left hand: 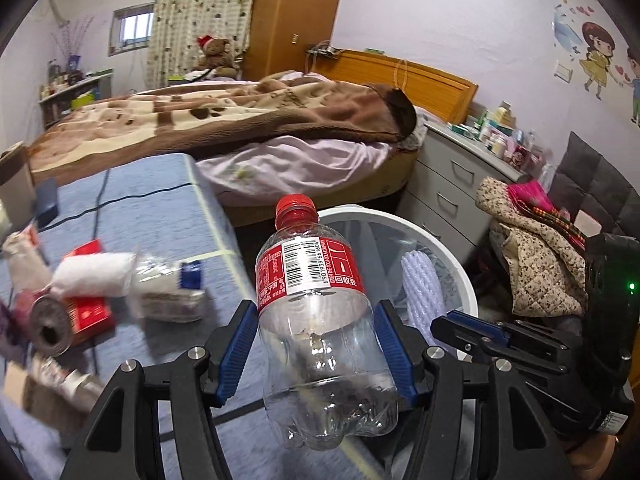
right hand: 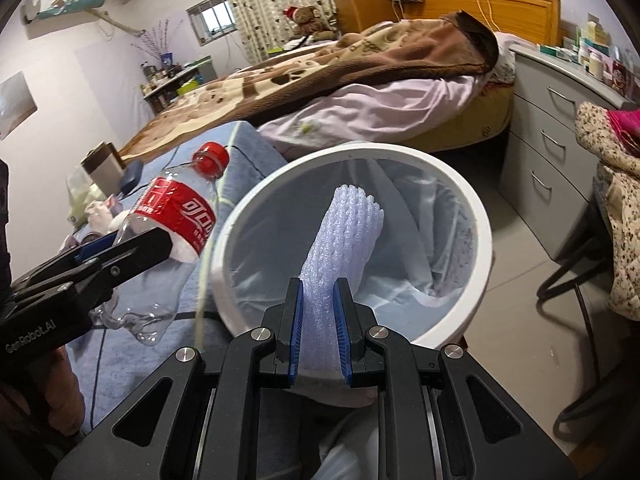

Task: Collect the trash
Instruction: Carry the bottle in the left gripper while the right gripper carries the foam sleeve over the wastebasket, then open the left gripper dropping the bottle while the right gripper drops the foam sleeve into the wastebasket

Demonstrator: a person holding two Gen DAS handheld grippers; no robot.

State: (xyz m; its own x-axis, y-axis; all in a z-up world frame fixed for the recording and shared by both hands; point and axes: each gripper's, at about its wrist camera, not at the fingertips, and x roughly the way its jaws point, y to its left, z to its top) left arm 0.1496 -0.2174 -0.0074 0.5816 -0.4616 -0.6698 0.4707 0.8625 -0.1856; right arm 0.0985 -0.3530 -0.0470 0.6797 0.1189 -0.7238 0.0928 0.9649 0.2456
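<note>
On the far left of the left wrist view we see litter on the blue-grey table cover [left hand: 160, 216]: a metal can [left hand: 49, 326] lying on its side with its open end toward us, a red carton [left hand: 90, 312] behind it, a white roll of tissue [left hand: 96, 274], and a clear wrapper with a blue patch [left hand: 172, 290]. Their print is too blurred for us to read.

Next comes our left gripper [left hand: 316, 354], its blue pads clenched on the lower body of an empty clear plastic bottle [left hand: 316, 320]. The bottle stands nearly upright in the jaws, red cap on top. Its red label carries a barcode with the digits 6901939661604 beside it, small white Chinese print, and a recycling mark with characters we read as 回收我. In the right wrist view the same label shows large white Chinese script that we cannot make out fully, and the left gripper's body bears the words "GenRobot.AI".

Just right of the bottle is the white round trash bin [left hand: 448, 248], lined with a pale bag. Over its mouth our right gripper [right hand: 319, 328] grips a pale lilac foam net sleeve [right hand: 344, 232], pads pressed into its lower end, the rest sticking up above the bin's opening.

Further right stand a grey chest of drawers [left hand: 452, 184] crowded with small bottles and boxes, and a floral quilted jacket [left hand: 536, 256] draped over a chair.
</note>
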